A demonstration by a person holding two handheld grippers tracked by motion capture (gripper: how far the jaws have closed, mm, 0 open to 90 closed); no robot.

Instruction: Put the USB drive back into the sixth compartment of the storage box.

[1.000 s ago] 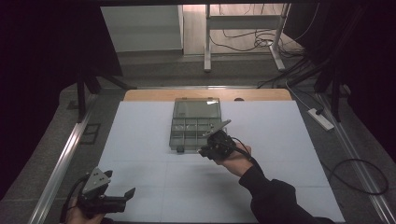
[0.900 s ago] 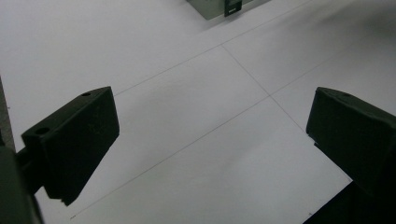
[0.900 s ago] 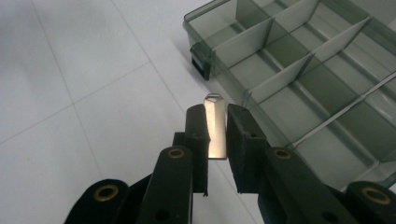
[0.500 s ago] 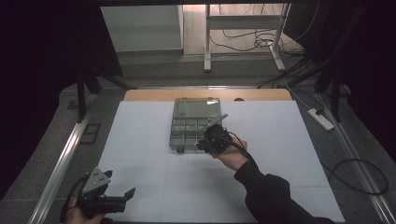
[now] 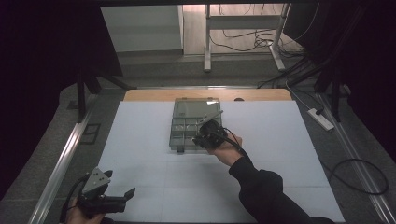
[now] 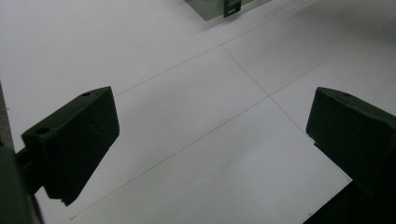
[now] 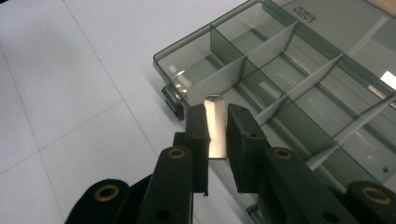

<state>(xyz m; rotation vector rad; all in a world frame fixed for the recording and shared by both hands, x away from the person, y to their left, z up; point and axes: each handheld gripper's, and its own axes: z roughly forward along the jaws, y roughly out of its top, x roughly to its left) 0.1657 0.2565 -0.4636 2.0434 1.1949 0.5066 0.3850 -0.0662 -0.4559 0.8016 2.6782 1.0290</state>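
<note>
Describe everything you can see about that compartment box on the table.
The compartment box is a shallow, smoky translucent plastic organiser, divided by thin walls into a grid of compartments that look empty. Its lid lies open and flat beyond the tray, on the far side from the person. A dark latch tab juts from the near edge. It rests flat on the white table cover, mid-table toward the far edge. The right tool sits over its near edge, shut on a small flat metal piece.
</note>
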